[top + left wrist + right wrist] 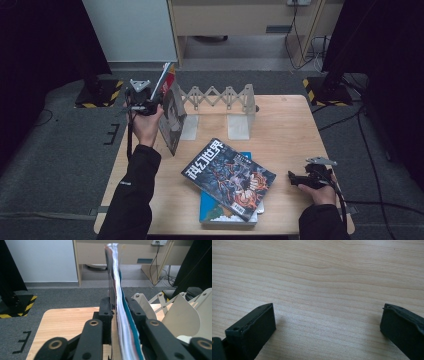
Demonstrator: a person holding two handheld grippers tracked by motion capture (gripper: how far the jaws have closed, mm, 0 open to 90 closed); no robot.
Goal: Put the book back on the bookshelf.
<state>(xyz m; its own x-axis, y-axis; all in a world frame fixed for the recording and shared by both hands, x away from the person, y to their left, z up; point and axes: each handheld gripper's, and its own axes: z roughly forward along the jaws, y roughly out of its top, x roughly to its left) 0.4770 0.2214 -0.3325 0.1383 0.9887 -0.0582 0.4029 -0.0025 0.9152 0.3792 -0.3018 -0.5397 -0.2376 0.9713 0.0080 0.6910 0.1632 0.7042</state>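
A thin magazine [172, 117] stands upright at the left end of a white folding book rack [220, 97]. My left gripper [157, 102] is shut on the magazine's upper edge from the left. In the left gripper view the magazine [117, 290] runs edge-on between the jaws of my left gripper [120, 303], which sit against both of its faces, and the rack's plates [185, 315] stand to the right. My right gripper [291, 177] rests near the table's front right corner. In the right gripper view the jaws of my right gripper [328, 317] stand wide apart over bare wood.
A dark comic-style magazine [227, 177] lies flat at the front middle of the wooden table [285, 125], on top of a blue book [212, 210]. Black stands with yellow-striped bases flank the table on the grey floor.
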